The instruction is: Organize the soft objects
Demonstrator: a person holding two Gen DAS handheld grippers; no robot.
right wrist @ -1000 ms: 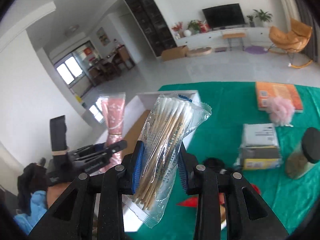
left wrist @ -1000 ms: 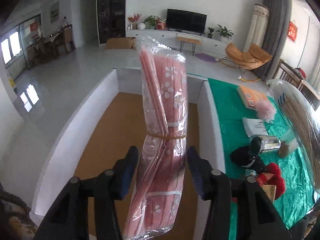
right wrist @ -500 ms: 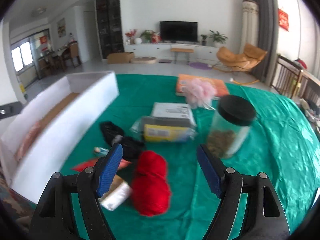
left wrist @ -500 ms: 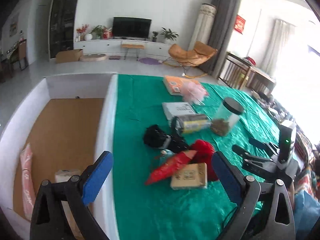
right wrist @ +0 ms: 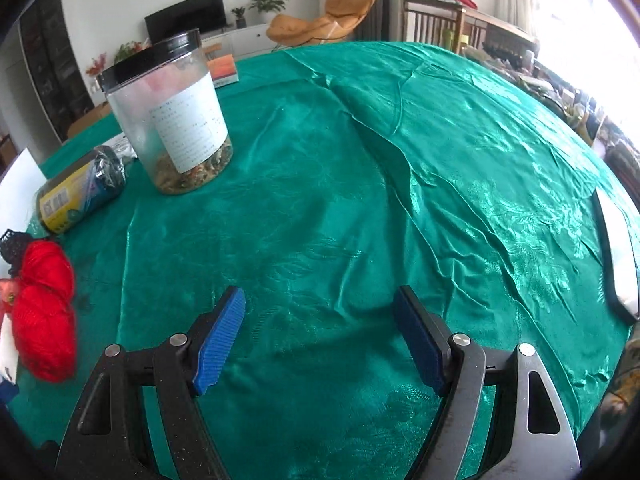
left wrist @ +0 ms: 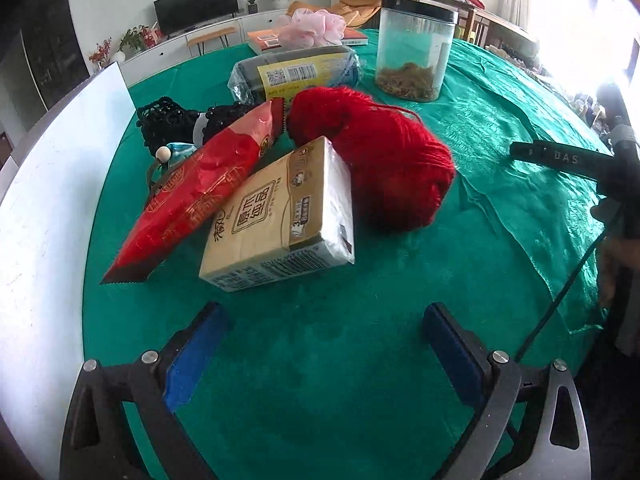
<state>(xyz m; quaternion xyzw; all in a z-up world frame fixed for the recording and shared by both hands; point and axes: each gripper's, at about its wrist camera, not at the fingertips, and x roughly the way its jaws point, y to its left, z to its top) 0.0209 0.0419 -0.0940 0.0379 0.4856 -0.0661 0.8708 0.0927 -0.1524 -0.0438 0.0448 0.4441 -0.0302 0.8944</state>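
Tissue pack [left wrist: 280,216] sits on the green cloth [left wrist: 360,360] just beyond my left gripper [left wrist: 324,344], leaning against the red yarn ball [left wrist: 384,160] on its right and touching the red snack bag [left wrist: 200,188] on its left. I judge it light, squashy, with slick plastic wrap, so I'd pinch across the short width near the middle, not the corners. Its long axis runs near-to-far, tilted rightward, near end facing me. Yarn looks soft and springy with a loose strand, long axis near-right to far-left; grab the bulk. Left jaws have just been opening, now wide, nothing between them. My right gripper [right wrist: 320,336] likewise just opened wide, empty, over bare cloth, yarn far to its left.
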